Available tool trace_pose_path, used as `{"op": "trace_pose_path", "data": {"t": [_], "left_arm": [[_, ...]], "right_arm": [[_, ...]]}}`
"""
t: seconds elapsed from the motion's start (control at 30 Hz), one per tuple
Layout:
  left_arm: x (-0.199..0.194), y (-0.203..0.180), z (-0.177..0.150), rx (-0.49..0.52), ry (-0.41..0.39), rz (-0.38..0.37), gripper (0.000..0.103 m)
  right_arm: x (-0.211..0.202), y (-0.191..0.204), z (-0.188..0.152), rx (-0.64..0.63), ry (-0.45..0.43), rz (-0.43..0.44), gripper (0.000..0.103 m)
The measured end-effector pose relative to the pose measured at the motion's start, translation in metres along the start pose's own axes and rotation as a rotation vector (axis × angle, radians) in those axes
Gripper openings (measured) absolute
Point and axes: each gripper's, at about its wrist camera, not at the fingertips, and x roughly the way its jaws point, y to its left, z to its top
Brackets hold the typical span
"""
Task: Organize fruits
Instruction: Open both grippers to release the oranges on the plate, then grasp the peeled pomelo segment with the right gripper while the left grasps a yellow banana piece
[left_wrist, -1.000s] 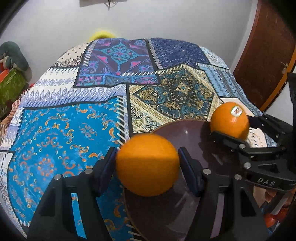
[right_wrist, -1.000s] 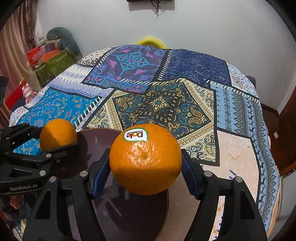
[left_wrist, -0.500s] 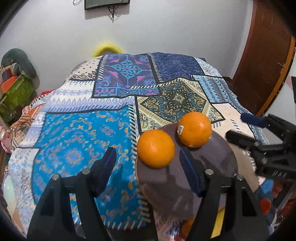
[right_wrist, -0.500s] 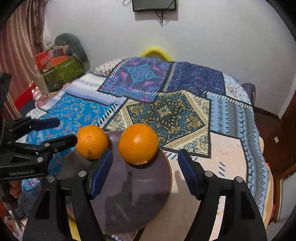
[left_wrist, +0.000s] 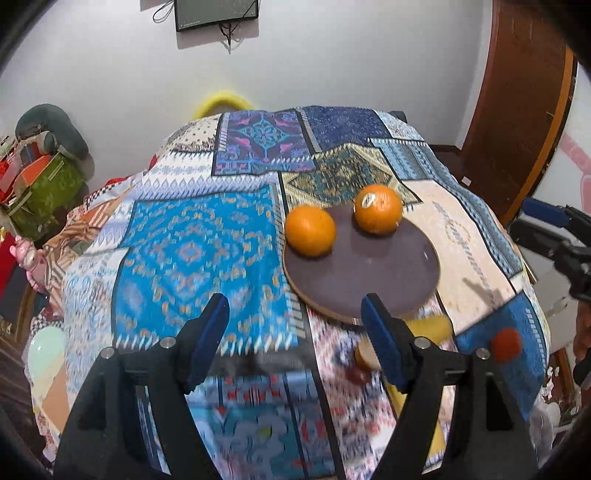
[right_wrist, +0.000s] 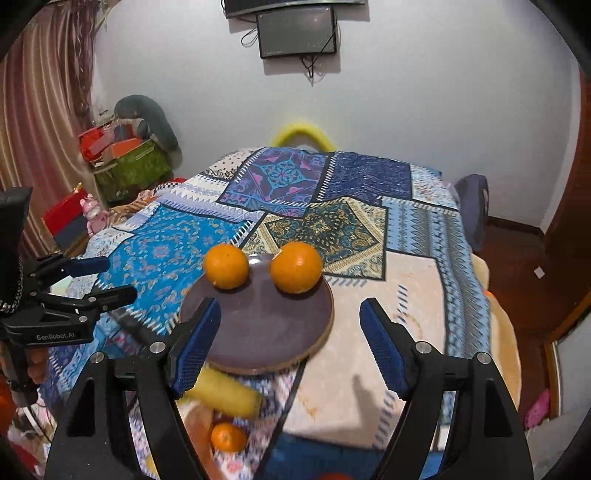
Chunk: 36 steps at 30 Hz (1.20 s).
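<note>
Plate: a round dark-brown plate with a pale wooden rim (left_wrist: 424, 295) (right_wrist: 325, 325) lies flat on a bed spread with a patchwork quilt of blue, teal and cream patterned panels (left_wrist: 192, 251) (right_wrist: 406, 314).
Left orange: a plain round orange (left_wrist: 310, 230) (right_wrist: 226, 266) sits on the plate's far left edge, partly over the rim.
Right orange: a second round orange with a small sticker (left_wrist: 377, 209) (right_wrist: 295, 266) sits on the plate's far side, just beside the first, the two apart by a small gap.
Left tongs: the left gripper, black with blue pads (left_wrist: 295, 339) (right_wrist: 92, 280), is opening, with nothing between its jaws; both oranges lie well beyond its tips, up and to the right in its own view. Its right pad (left_wrist: 380, 339) overlaps the plate's near rim in the picture.
Right tongs: the right gripper, black with blue pads (right_wrist: 290, 347) (left_wrist: 546, 229), is opening too, with nothing gripped; the oranges lie past its tips on the far part of the plate, the near part of the plate showing between its jaws.
Near edge of bed: a yellow banana-like fruit (right_wrist: 225, 395) lies just below the plate's near rim, and a small orange fruit (right_wrist: 227, 437) lies nearer still; both are blurred.
Wall: a dark screen (left_wrist: 216, 14) (right_wrist: 297, 33) hangs on the white wall behind the bed.
</note>
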Motion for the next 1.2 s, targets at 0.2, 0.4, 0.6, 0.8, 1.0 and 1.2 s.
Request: {"op": "trace_pose_path", "data": {"t": [0.2,0.4,0.6,0.8,1.0,1.2], "left_arm": [[-0.018,-0.006,-0.032,-0.006,0.033,-0.013,0.074],[-0.035,-0.012,-0.053,-0.010,0.026,-0.015,0.074],[-0.050,-0.015,-0.069,-0.002,0.012,-0.029,0.074],[-0.048,-0.020,-0.086,0.009,0.024,-0.043,0.074],[-0.038,-0.021,-0.091,-0.002,0.034,-0.053,0.070],[-0.026,-0.025,-0.093,0.007,0.065,-0.086,0.069]], "right_arm": [[-0.031,0.001,-0.023,0.001,-0.006,-0.021,0.077],[-0.046,0.020,-0.056,-0.080,0.014,-0.040,0.078],[-0.040,0.038,-0.087,-0.082,0.057,0.006,0.078],[-0.015,0.058,-0.107,-0.087,0.117,0.056,0.072],[0.014,0.069,-0.115,-0.060,0.189,0.108,0.046],[0.029,0.072,-0.117,-0.032,0.223,0.140,0.044]]}}
